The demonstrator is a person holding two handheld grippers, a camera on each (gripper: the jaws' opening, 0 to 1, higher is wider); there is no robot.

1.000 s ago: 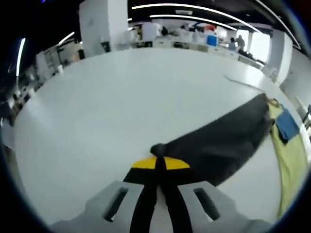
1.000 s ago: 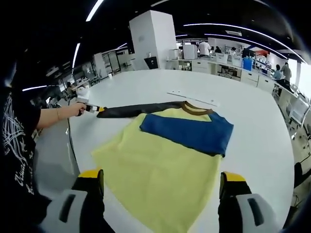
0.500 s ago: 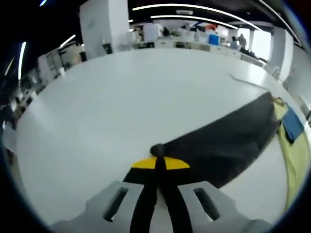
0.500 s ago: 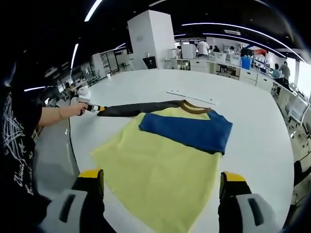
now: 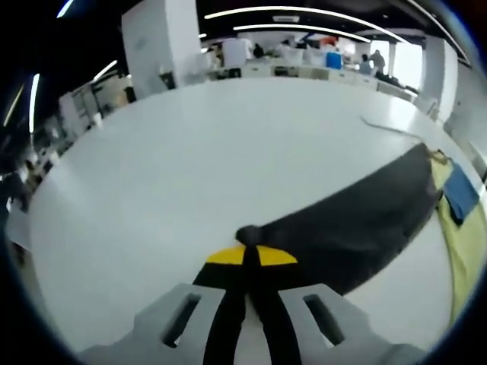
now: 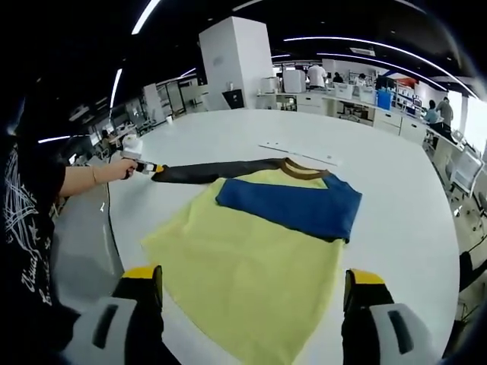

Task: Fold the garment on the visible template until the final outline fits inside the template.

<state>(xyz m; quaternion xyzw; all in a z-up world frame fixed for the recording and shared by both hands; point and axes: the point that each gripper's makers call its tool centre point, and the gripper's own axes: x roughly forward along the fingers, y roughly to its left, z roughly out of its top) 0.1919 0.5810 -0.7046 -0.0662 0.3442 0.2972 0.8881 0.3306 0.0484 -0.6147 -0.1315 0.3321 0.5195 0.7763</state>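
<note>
Left gripper pinches the sleeve end, right gripper hangs free over the shirt.

The person's arm (image 6: 80,181) reaches out straight across the white table (image 6: 396,228); the left gripper (image 5: 248,237) has its jaws closed tight on the tip of the dark sleeve (image 5: 358,228), drawn out sideways. The yellow shirt (image 6: 243,281) lies flat, its blue sleeve (image 6: 293,204) folded across the chest. The right gripper (image 6: 251,285) stands wide apart above the hem, holding nothing.
</note>
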